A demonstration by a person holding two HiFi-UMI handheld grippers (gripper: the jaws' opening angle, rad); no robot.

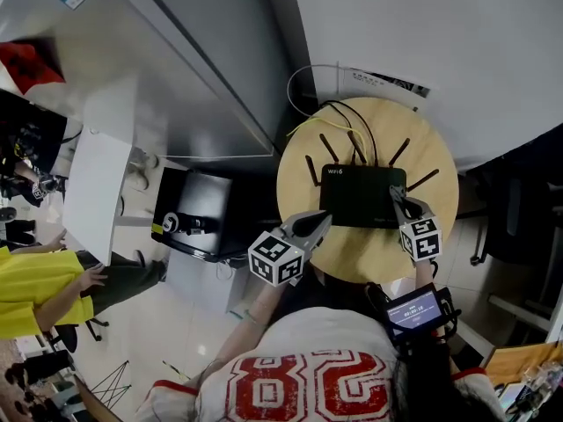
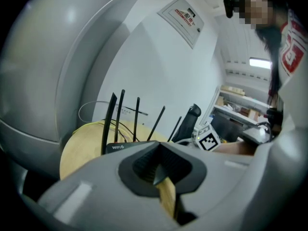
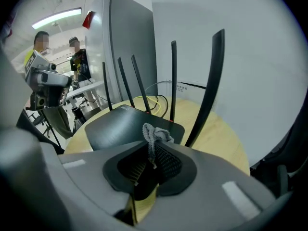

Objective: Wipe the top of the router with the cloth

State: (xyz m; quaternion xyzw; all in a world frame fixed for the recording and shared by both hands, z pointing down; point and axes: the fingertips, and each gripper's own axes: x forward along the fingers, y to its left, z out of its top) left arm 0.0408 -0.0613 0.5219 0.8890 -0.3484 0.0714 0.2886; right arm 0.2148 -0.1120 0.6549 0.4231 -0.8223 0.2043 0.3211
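Now; right hand-held gripper pinches grey cloth, seen only in its own view; left hand-held gripper closed, empty

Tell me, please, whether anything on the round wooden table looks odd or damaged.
Nothing looks spilled or damaged. The black router lies flat on the round wooden table; only its thin antennas splay unevenly, and the right gripper pinches just a small grey cloth tuft.

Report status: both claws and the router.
Left claw shut, empty, at router front-left corner. Right claw shut on grey cloth at router front-right. Antennas up along rear edge.
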